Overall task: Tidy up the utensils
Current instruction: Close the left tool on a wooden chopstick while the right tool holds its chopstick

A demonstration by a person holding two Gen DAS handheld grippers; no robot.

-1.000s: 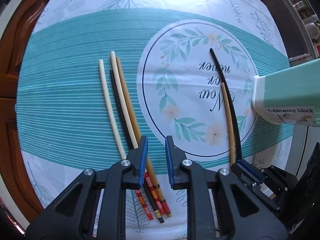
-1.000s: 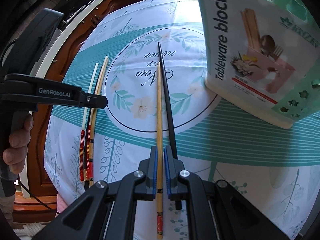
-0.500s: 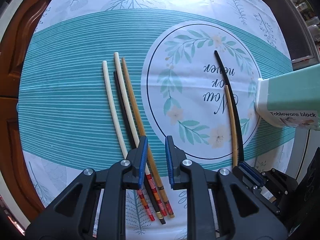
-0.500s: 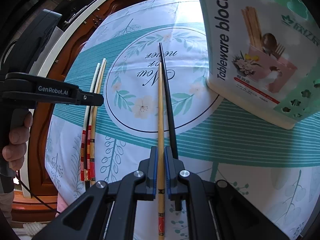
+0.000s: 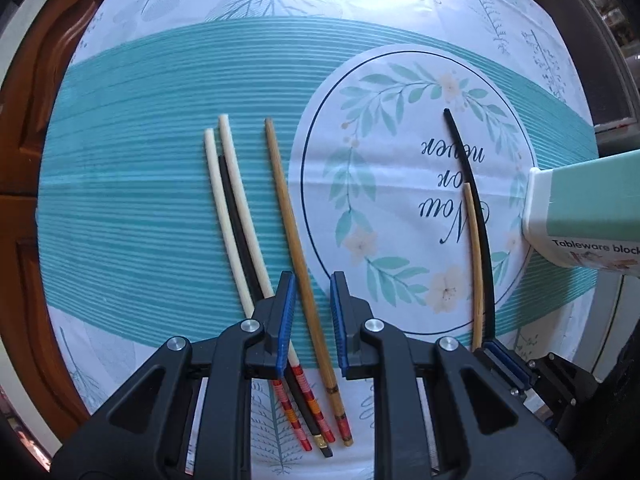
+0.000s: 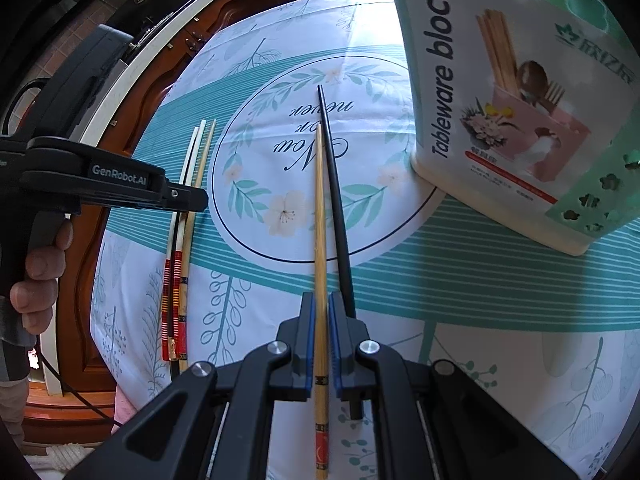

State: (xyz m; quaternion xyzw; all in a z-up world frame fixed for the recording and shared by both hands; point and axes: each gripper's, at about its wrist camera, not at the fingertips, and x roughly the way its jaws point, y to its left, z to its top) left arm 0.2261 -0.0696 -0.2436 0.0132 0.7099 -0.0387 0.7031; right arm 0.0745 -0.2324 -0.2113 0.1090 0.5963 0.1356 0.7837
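Here tan chopstick (image 6: 320, 216) clamped between right tongs (image 6: 320, 344).

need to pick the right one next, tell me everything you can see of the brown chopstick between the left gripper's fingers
The brown chopstick looks like smooth wood or bamboo, slim, with dark bands and a red end nearest the camera. It lies flat on the tablecloth, apart from the pale and black sticks. It sits between the left hand-held gripper pads, which do not press it.

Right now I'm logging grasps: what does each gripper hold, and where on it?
Right gripper pinches a bamboo chopstick near its decorated handle end. Left gripper holds nothing; a second bamboo chopstick lies loose between its fingers.
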